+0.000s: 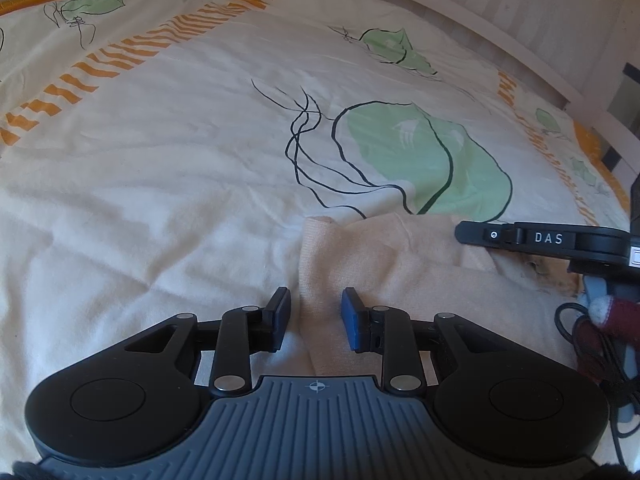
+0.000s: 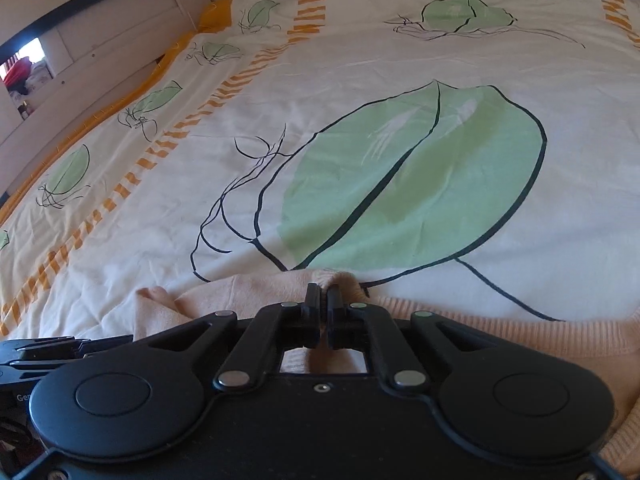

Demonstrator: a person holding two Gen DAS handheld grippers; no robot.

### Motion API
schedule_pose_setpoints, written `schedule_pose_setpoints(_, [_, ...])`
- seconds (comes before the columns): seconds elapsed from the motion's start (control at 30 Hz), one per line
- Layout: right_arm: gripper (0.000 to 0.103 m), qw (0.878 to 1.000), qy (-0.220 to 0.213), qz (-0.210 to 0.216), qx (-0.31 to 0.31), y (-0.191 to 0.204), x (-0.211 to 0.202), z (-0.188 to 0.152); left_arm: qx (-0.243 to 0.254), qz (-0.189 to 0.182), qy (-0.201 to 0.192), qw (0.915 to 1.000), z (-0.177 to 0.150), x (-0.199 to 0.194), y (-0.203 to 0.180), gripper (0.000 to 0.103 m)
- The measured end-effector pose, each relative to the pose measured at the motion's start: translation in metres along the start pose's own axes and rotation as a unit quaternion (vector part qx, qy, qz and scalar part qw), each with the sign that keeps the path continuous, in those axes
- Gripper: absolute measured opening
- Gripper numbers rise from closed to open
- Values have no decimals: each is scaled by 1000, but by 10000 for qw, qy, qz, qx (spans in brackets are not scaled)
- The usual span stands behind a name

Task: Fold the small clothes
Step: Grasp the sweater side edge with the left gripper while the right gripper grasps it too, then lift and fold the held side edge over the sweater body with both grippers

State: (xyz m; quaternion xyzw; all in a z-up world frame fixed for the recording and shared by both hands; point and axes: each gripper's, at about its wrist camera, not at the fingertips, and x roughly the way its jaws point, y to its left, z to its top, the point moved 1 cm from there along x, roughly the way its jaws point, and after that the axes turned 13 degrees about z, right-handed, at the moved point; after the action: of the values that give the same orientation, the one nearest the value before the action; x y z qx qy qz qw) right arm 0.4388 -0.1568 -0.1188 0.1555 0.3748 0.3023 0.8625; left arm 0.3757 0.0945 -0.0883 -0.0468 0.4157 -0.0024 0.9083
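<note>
A peach knit garment (image 1: 400, 264) lies on the leaf-print bed cover (image 1: 200, 160). My left gripper (image 1: 314, 316) points down at a ribbed strip of it. That strip runs between the blue pads (image 1: 350, 320), which stand a little apart and do not visibly press it. In the right wrist view my right gripper (image 2: 322, 300) is shut on a bunched fold at the far edge of the peach garment (image 2: 500, 332). From the left wrist view, my right gripper (image 1: 460, 234) comes in from the right over the garment.
A white bed frame (image 1: 540, 76) borders the cover (image 2: 400, 160) at the far right, and white panels (image 2: 100, 52) stand past its left edge. Black cables (image 1: 580, 340) and a hand in a dark red glove (image 1: 616, 316) sit at the right. The left gripper's body (image 2: 40, 350) is at lower left.
</note>
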Motion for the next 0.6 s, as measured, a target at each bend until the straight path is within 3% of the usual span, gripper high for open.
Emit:
schedule_pose_setpoints(0.1, [8,9995,-218,-212,-93,1,-5,4,-3,-49,-196,9998,4,0,-3,39])
schedule_pose_setpoints(0.23, [5,9975,-360,-602,-19,-10,-15,6,-87,19,-355,9993,8,2,-2,42])
schedule_pose_setpoints(0.33, [5,9986,-376,-360,5,-17,-20,4,-299,-142,-293,9990,10,9,2,46])
schedule_pose_setpoints(0.47, [16,9985,-529,-109,-117,-12,-27,8,-490,-564,-367,9965,10,15,3,45])
schedule_pose_setpoints(0.5, [16,9985,-509,-94,-189,-9,-27,9,-564,-723,-387,9950,10,17,4,40])
schedule_pose_setpoints(0.57, [18,9985,-436,9,-331,-2,-25,9,-690,-941,-302,9927,9,21,7,6])
schedule_pose_setpoints(0.6, [19,9985,-392,70,-386,1,-23,9,-725,-894,-261,9930,8,21,8,5])
